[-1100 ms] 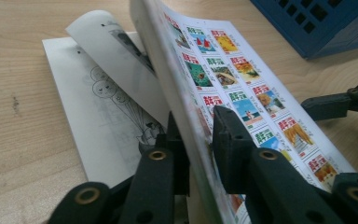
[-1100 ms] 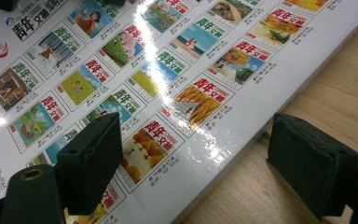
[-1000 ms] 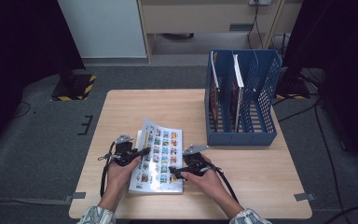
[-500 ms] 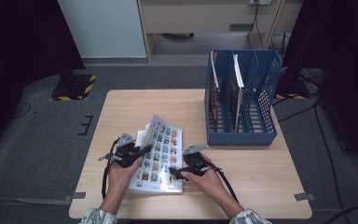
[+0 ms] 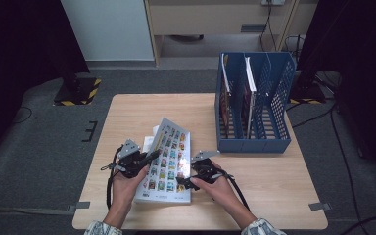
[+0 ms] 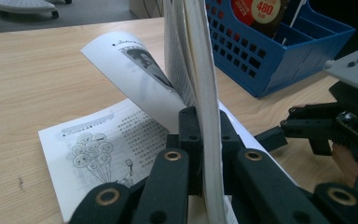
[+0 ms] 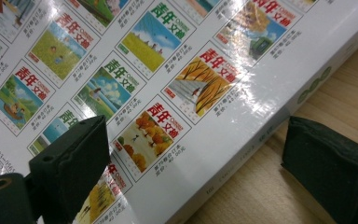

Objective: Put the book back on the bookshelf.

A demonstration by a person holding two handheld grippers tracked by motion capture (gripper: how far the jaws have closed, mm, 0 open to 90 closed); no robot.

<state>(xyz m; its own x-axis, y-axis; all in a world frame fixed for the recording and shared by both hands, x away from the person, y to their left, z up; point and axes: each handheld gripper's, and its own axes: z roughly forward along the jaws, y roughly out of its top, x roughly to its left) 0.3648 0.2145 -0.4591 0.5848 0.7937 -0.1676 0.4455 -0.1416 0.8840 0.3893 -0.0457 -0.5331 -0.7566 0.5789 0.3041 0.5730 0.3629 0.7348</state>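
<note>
A magazine [image 5: 169,156] with a grid of small colourful cover pictures lies on the wooden table [image 5: 127,112]. My left gripper [image 5: 149,157] is shut on its cover and a thick sheaf of pages [image 6: 200,70], held raised on edge; inner printed pages [image 6: 116,140] lie flat beneath. My right gripper [image 5: 183,183] is open at the magazine's right side. In the right gripper view its jaws [image 7: 196,154] straddle the spine edge, one over the glossy cover [image 7: 135,70], one over bare wood. In the left gripper view the right gripper [image 6: 307,128] sits beyond the pages.
A blue mesh file rack [image 5: 254,142] with a few upright magazines stands at the table's back right, close to the lifted pages [image 6: 261,60]. Bare wood extends to the left and far side. Cables trail off the table's front edge.
The left gripper has lifted the cover and pages higher, tipping them up toward the right and exposing a white inner page. The right gripper has stayed by the spine.
</note>
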